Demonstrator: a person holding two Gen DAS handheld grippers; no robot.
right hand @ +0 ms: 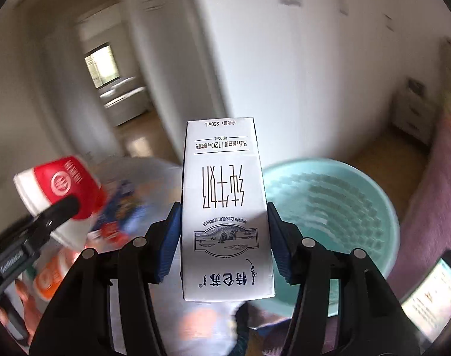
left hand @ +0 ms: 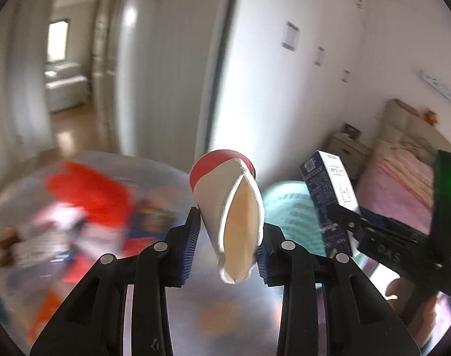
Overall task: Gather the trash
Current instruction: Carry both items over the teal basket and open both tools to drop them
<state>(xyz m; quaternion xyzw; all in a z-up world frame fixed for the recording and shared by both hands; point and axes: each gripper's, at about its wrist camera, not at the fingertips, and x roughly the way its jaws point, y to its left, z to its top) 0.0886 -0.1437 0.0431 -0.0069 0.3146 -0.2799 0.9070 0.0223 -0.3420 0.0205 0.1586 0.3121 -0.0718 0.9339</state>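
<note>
A crushed red-and-white paper cup (left hand: 231, 207) is pinched flat between the blue pads of my left gripper (left hand: 228, 238), rim toward the camera. My right gripper (right hand: 224, 237) is shut on a white milk carton (right hand: 222, 192) with upside-down black print. In the left wrist view the carton (left hand: 329, 184) shows blue sides and is held at the right, by the teal basket (left hand: 287, 207). From the right wrist, the cup (right hand: 62, 190) hangs at the left in the other gripper's black finger (right hand: 59, 207). The round teal basket (right hand: 329, 207) sits just right of the carton, below it.
A round glossy table (left hand: 172, 296) holds blurred colourful wrappers (left hand: 77, 207) at the left. A pink-covered bed (left hand: 403, 184) and a nightstand (left hand: 347, 145) stand at the right. A lit screen (right hand: 430, 293) shows at lower right. A doorway (right hand: 112, 89) opens behind.
</note>
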